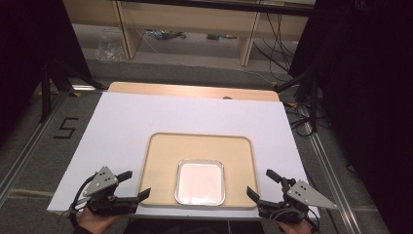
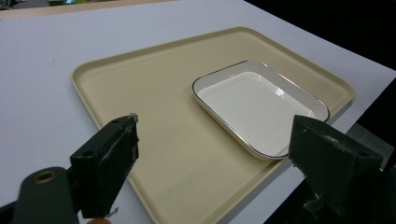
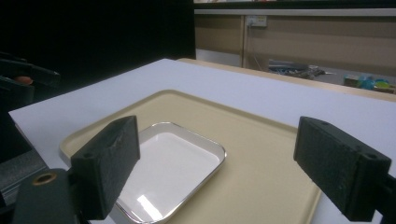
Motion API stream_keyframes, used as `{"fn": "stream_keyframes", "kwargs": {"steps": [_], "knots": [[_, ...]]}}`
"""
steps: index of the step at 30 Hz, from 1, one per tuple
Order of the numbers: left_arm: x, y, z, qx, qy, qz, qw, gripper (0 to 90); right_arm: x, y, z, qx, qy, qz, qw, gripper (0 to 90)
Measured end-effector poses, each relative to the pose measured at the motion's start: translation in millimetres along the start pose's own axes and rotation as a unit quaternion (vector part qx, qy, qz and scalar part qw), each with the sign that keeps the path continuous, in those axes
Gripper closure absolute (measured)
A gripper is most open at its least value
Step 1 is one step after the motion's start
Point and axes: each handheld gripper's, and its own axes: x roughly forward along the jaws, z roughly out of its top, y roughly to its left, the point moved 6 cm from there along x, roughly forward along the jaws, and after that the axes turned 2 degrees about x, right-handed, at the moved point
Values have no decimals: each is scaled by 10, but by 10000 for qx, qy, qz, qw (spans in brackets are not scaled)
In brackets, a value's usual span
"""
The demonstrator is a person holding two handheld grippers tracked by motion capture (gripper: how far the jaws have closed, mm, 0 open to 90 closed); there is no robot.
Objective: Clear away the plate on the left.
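A beige tray lies on the white table top near its front edge. In the tray's front middle sits an empty white rectangular dish with a silver rim. My left gripper rests at the tray's front left corner, open, with nothing between its jaws. My right gripper rests at the tray's front right corner, also open and empty. Both point inward toward the dish.
The white table top stretches bare behind and beside the tray. A wooden strip runs along its far edge. Wooden shelving and cables stand on the floor beyond. A "5" mark sits on the floor at left.
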Motion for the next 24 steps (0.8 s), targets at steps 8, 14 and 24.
{"fn": "stream_keyframes", "kwargs": {"steps": [8,14,24], "knots": [[-18,-61,-34,113,101,-29,9999,157,-3,-1,3,-22,-15,10,10000,153],[-15,-34,-37,157,126,1,9998,157,-2,2,3,-2,-11,12,10000,153],[-4,-28,-38,90,134,51,9999,157,-1,3,1,3,-2,21,10000,153]]}}
